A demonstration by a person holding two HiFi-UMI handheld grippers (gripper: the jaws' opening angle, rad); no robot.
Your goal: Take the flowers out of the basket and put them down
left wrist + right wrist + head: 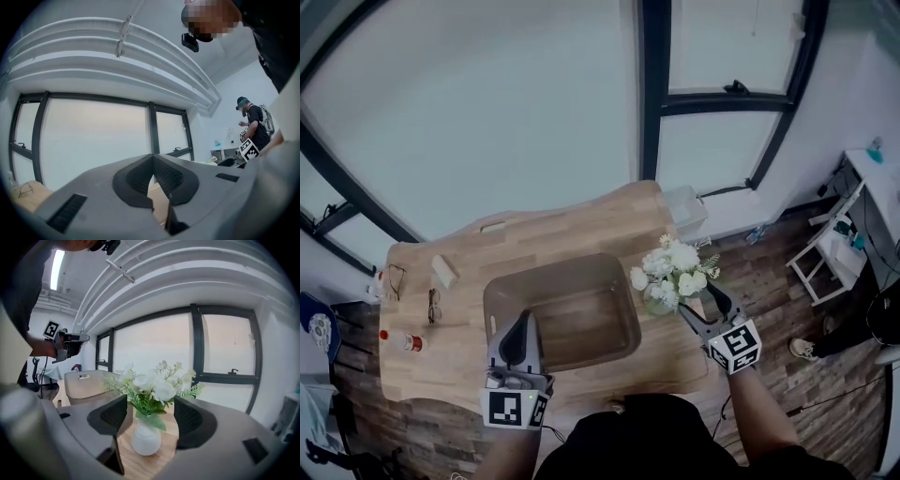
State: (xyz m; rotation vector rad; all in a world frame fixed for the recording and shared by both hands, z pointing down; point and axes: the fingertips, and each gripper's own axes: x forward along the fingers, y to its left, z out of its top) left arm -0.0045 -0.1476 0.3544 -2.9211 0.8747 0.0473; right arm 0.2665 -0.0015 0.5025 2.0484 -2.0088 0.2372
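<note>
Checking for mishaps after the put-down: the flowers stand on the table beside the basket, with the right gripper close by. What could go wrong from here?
1. The right gripper has open jaws closely framing the white vase. A sideways pull-back could clip it and tip the top-heavy flowers.
2. The vase stands near the right edge of the table, so a knock might send it off.

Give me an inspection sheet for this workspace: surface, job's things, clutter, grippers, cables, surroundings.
Surface: wooden table.
Job's things: flowers in white vase on table, right of basket; basket looks empty.
Clutter: glasses, bottle, white block at table's left.
Grippers: left gripper shut over basket's near rim; right gripper open, jaws either side of vase, not touching.
Cables: thin cable on floor, right.
Surroundings: windows, wood floor, second person.
</note>
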